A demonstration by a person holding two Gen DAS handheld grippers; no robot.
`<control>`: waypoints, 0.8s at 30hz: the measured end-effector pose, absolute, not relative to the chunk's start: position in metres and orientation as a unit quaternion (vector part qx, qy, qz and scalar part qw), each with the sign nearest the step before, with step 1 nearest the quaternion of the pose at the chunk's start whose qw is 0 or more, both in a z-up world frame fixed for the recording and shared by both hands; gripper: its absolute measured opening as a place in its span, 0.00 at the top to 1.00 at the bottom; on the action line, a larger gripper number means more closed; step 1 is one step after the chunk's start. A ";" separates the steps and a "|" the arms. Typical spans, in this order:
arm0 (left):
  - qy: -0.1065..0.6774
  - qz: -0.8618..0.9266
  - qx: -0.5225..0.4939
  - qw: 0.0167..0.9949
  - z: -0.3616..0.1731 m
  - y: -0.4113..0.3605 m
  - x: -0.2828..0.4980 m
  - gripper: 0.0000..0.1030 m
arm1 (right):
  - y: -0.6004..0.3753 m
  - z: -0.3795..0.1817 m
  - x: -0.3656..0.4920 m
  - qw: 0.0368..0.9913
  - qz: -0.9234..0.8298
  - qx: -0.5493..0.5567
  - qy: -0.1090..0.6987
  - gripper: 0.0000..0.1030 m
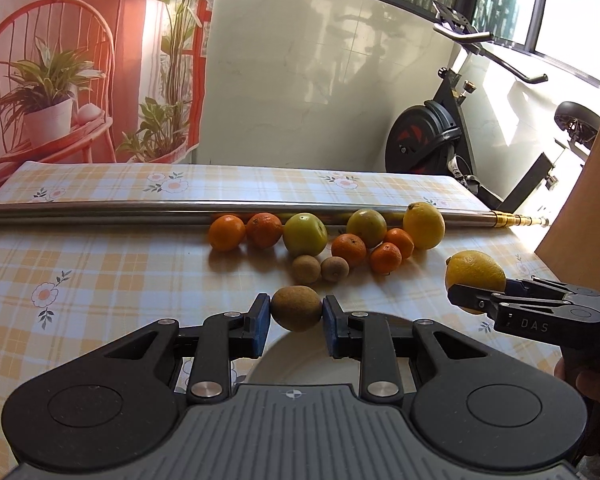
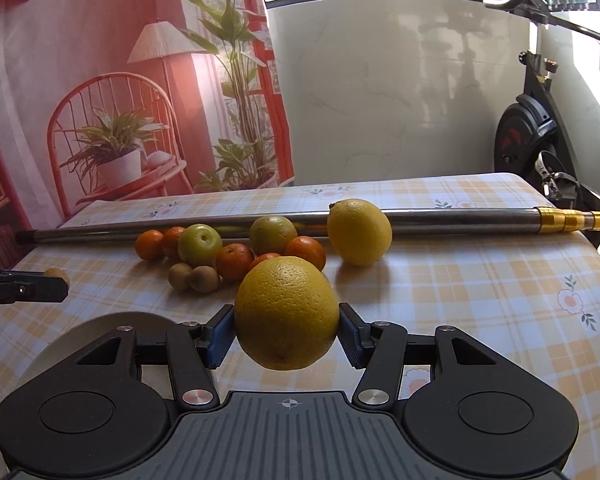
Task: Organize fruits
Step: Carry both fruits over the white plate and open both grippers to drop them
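My left gripper (image 1: pixel 296 314) is shut on a brown kiwi (image 1: pixel 296 308), held above the rim of a white plate (image 1: pixel 300 364). My right gripper (image 2: pixel 287 334) is shut on a large yellow lemon (image 2: pixel 286 312), lifted off the table; the left wrist view shows this lemon (image 1: pixel 475 272) at the right. Further back lies a cluster of fruit: several tangerines (image 1: pixel 227 233), two green apples (image 1: pixel 305 234), two small kiwis (image 1: pixel 306 269) and a second lemon (image 1: pixel 424 225). The white plate (image 2: pixel 100 328) sits left of my right gripper.
A long steel pole (image 1: pixel 100 212) with a gold end lies across the checked tablecloth (image 1: pixel 100 280) just behind the fruit. An exercise bike (image 1: pixel 440 136) stands past the table's right end. A person's hand (image 1: pixel 588 384) shows at the right edge.
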State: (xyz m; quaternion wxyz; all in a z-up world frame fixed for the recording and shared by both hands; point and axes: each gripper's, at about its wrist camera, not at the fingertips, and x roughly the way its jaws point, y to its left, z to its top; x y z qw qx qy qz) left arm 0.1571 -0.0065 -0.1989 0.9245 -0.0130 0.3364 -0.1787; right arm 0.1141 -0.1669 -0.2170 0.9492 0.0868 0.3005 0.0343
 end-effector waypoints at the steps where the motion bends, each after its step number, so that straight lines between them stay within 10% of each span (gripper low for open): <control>1: 0.336 -0.181 -0.011 0.924 -0.200 -0.006 0.153 0.71 | -0.164 -0.213 0.108 0.949 0.038 0.090 0.300 0.51; 24: 0.353 -0.182 -0.011 0.918 -0.220 0.001 0.114 0.71 | -0.107 -0.209 0.061 0.929 0.076 0.094 0.349 0.51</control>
